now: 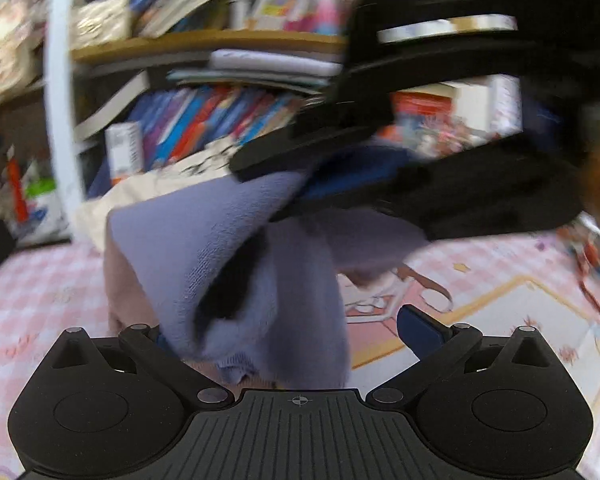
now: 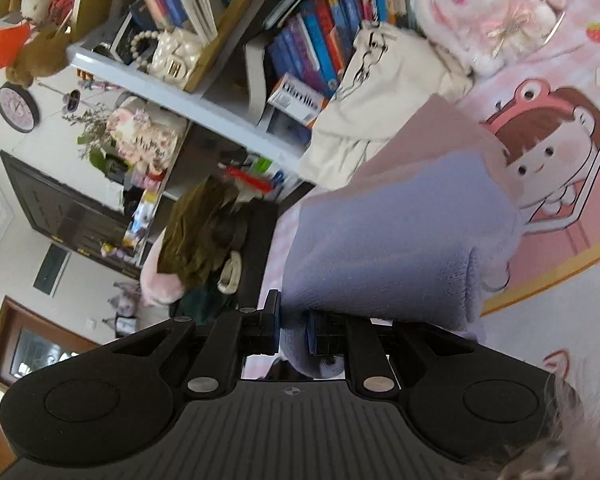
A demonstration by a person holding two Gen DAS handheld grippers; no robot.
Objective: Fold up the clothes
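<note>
a pink cartoon-print cover (image 2: 560, 240) lies before crammed bookshelves (image 2: 312, 40). the right gripper (image 2: 294, 334) pinches the lilac garment (image 2: 400, 240). the left gripper (image 1: 284, 336) stands wide open around it.

Soft, even daylight fills both views without glare. Motion blur smears the bookshelf (image 1: 204, 92) in the left wrist view; the right wrist view is sharper, with fisheye curvature bending both edges.
</note>
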